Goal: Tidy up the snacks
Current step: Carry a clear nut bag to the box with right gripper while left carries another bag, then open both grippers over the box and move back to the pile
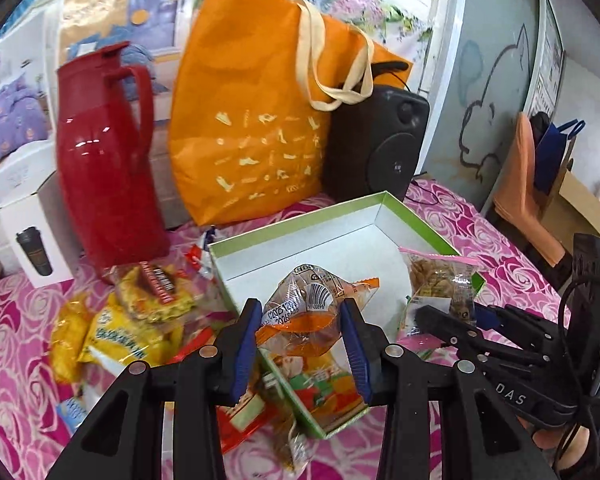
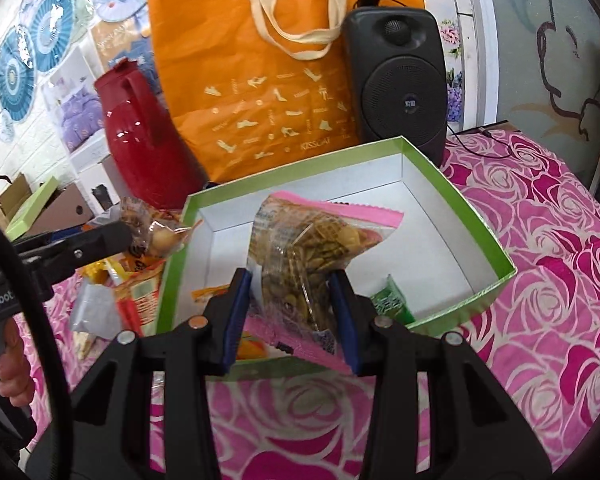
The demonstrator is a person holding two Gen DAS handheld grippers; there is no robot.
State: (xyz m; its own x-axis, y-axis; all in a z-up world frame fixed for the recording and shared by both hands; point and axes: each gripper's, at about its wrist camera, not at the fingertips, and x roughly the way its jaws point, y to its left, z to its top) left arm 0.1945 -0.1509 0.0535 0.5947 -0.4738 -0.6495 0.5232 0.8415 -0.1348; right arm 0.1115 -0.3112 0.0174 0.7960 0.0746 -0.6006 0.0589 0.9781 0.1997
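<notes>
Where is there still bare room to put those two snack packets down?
Most of the green box's white floor, toward its far corner, is bare. So is the rose cloth right of the box. Left of the box, the snack pile crowds everything.

A table draped in a pink rose-patterned cloth (image 2: 540, 240) fills the lower frame. Blue paper fans (image 2: 16, 64) are pinned to the white wall at upper left, and a grey panel (image 1: 496, 80) bearing a line drawing is seen at upper right.
</notes>
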